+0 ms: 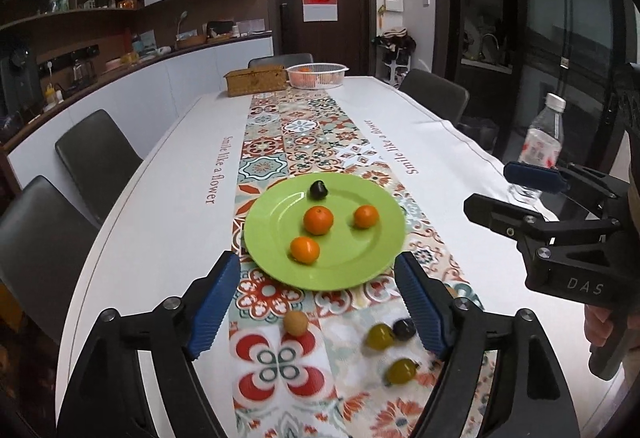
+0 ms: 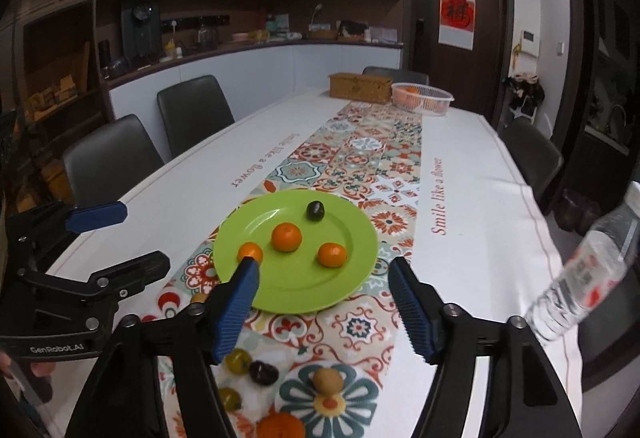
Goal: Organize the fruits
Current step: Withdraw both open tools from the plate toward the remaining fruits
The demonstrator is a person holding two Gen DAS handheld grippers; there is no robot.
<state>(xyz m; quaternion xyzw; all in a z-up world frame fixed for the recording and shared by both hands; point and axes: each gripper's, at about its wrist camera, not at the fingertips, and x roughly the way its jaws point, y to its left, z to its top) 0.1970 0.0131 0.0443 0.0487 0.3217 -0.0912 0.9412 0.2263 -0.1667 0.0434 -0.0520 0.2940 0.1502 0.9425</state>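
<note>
A green plate [image 1: 360, 270] [image 2: 280, 290] sits on the patterned runner and holds three small oranges [image 1: 318, 220] [image 2: 286, 236] and a dark plum [image 1: 319, 190] [image 2: 315, 210]. Loose fruit lies on the runner in front of it: a tan longan [image 1: 296, 323] [image 2: 328, 380], two green fruits [image 1: 380, 336] [image 2: 237, 361], a dark plum [image 1: 404, 328] [image 2: 264, 372] and an orange [image 2: 280, 425] at the bottom edge. My left gripper [image 1: 320, 306] is open and empty above the loose fruit. My right gripper [image 2: 326, 304] is open and empty, also seen from the side [image 1: 520, 194].
A clear water bottle [image 1: 542, 142] [image 2: 584, 274] stands at the right. A woven box [image 1: 256, 79] [image 2: 360, 87] and a white basket of oranges [image 1: 318, 75] [image 2: 422, 99] sit at the table's far end. Dark chairs [image 1: 96, 154] line both sides.
</note>
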